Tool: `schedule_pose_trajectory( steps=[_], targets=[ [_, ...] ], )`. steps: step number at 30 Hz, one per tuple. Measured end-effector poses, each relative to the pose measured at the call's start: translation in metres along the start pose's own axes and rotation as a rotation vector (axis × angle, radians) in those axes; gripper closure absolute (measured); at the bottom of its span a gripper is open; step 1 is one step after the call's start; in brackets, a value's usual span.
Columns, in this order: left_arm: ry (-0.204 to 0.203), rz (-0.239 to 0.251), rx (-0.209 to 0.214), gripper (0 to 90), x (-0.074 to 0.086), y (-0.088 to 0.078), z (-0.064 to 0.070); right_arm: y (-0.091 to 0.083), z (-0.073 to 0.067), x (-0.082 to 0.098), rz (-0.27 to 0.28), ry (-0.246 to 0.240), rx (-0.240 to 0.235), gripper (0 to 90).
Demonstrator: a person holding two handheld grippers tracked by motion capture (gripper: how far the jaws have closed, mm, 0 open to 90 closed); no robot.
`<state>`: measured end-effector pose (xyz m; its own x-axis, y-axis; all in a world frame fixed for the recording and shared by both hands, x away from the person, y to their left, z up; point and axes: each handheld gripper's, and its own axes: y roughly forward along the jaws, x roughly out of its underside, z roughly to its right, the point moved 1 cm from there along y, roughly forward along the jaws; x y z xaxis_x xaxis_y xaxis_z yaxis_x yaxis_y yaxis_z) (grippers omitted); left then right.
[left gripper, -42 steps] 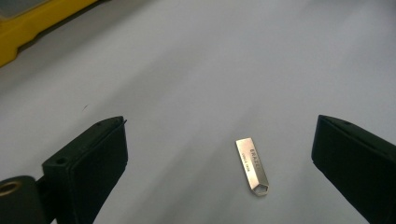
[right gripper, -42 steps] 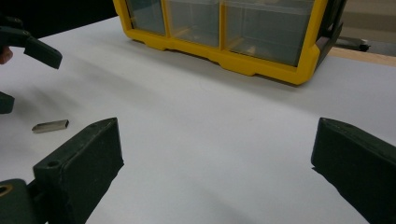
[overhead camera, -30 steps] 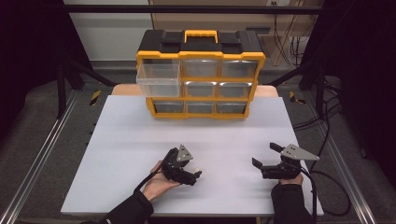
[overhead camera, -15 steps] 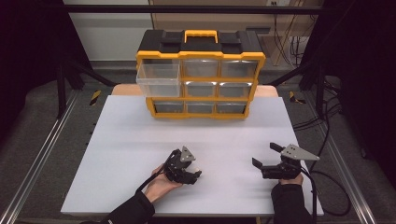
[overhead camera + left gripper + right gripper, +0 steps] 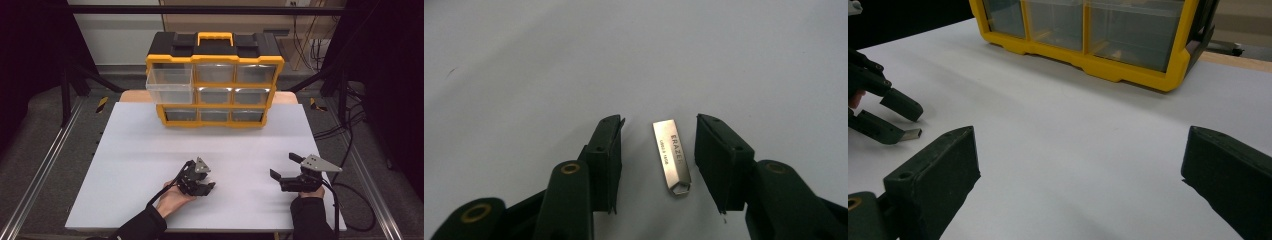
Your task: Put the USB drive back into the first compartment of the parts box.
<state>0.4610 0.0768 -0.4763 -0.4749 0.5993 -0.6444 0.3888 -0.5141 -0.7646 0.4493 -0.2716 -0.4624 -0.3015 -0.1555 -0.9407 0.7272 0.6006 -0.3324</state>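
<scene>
On the table, closing left tongs (image 5: pixel 657 150) straddle a USB stick (image 5: pixel 671 155); cabinet's (image 5: pixel 215 80) open drawer (image 5: pixel 170 84) seemingly empty.

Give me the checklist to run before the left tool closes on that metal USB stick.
1. USB stick lies between the left tool's jaws: ok.
2. Pads pressing on the stick: not ok; the jaws have just been closing, but a gap shows on both sides.
3. Stick lined up with the jaws: ok, roughly lengthwise and slightly slanted.
4. Stick flat on the white table, nothing on top of it: ok.
5. Right tool clear of the pick: ok; it is open and off to the side.
6. A drawer of the yellow organizer pulled out: ok, the upper left one.
</scene>
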Motion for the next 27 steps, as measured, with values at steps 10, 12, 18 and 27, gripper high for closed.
schedule_pose_trajectory(
  steps=[10, 12, 18, 27],
  targets=[
    [0.002, -0.015, -0.003, 62.8, -0.0006, 0.0001, 0.0014, -0.0001, -0.0001, -0.0001, 0.001, 0.001, -0.001, 2.2],
    [-0.002, -0.017, 0.000, 64.8, -0.0007, -0.0001, 0.0016, 0.0000, 0.0000, -0.0001, 0.001, -0.001, 0.000, 2.2],
    [0.002, -0.020, 0.000, 68.8, -0.0010, -0.0002, 0.0021, -0.0001, -0.0001, -0.0002, 0.001, -0.001, -0.002, 2.2],
    [0.002, -0.024, 0.003, 74.3, -0.0013, -0.0002, 0.0013, -0.0001, 0.0000, -0.0003, 0.002, -0.001, 0.000, 2.2]
  ],
)
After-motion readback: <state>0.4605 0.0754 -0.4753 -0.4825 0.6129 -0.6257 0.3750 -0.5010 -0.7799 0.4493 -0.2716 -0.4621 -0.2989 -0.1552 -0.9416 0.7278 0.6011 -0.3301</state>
